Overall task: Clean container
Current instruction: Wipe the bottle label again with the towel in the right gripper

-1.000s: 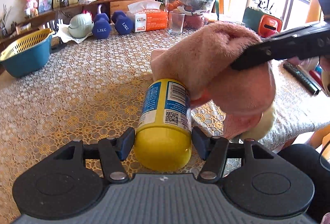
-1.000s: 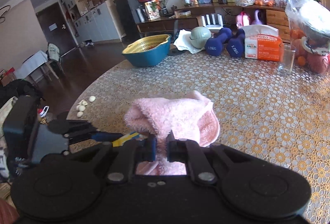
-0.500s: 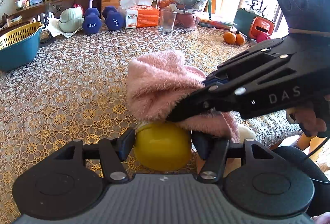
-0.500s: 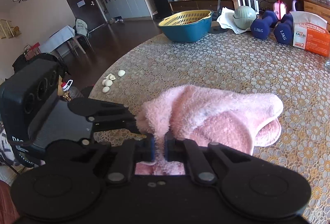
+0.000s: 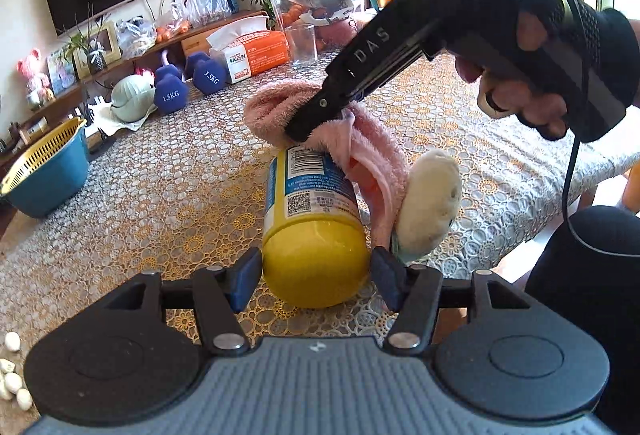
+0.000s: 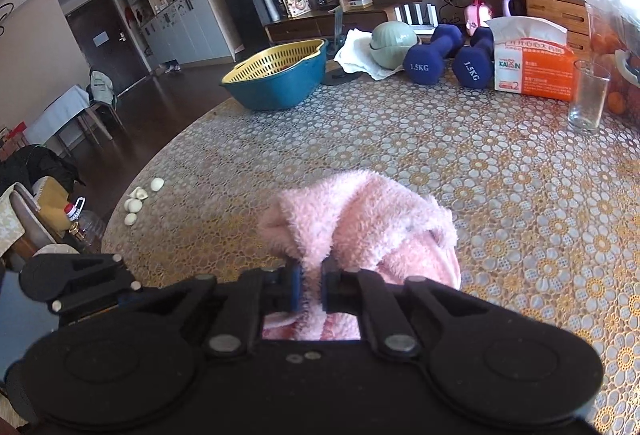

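A yellow container (image 5: 314, 235) with a blue and white label lies on its side above the table, base toward the camera. My left gripper (image 5: 316, 277) is shut on it, blue pads pressing both sides of the base. A fluffy pink cloth (image 5: 288, 107) covers the container's far end and hangs down its right side. My right gripper (image 6: 311, 289) is shut on the pink cloth (image 6: 368, 231); in the left wrist view its black fingers (image 5: 320, 107) press the cloth onto the container's top. The container is hidden in the right wrist view.
A round cream object (image 5: 430, 205) sits right of the container. At the table's far side stand a blue basin with a yellow strainer (image 6: 280, 79), two blue dumbbells (image 6: 448, 61), a tissue box (image 6: 530, 65) and a glass (image 6: 590, 95). Garlic cloves (image 6: 138, 201) lie by the left edge.
The right gripper and cloth have slid from over the container's body to its far end, uncovering the label. The left gripper still holds the container.
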Motion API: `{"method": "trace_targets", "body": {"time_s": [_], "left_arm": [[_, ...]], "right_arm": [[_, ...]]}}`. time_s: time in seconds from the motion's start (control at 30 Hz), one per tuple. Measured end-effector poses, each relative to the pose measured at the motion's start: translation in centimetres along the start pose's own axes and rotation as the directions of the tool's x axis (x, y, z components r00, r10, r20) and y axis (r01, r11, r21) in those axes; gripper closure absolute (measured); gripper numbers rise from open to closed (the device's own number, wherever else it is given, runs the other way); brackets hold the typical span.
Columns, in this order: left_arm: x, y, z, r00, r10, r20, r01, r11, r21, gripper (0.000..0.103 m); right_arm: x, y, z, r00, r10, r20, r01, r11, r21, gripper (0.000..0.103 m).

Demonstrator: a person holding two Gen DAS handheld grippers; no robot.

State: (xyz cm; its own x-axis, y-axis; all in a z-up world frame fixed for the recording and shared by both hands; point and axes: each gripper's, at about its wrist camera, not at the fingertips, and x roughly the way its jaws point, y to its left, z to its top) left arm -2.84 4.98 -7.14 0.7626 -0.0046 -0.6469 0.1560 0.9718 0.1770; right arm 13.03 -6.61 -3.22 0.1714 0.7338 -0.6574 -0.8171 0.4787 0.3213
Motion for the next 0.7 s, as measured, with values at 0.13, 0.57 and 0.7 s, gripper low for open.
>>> {"method": "trace_targets", "body": {"time_s": [0.13,0.57,0.7], "left_arm": [[1.0,-0.7,0.1,0.999,0.043,-0.009,-0.043,0.999,0.016,0.041],[1.1,0.3,1.2,0.999,0.015,-0.040,-0.017,0.998,-0.061,0.042],[1.0,0.4,1.7,0.999,0.007,-0.044,-0.010,0.998,-0.065,0.041]], "right_arm": [[0.2,-0.7,0.1,1.000,-0.020,0.013,0.020,0.998,0.059,0.093],[-4.5,3.1,-2.6,0.998,-0.016,0.065,0.017,1.000,-0.024,0.093],[-5.2,6.5,-3.2,0.994,0.092,0.058,-0.086,0.991,-0.106,0.094]]}}
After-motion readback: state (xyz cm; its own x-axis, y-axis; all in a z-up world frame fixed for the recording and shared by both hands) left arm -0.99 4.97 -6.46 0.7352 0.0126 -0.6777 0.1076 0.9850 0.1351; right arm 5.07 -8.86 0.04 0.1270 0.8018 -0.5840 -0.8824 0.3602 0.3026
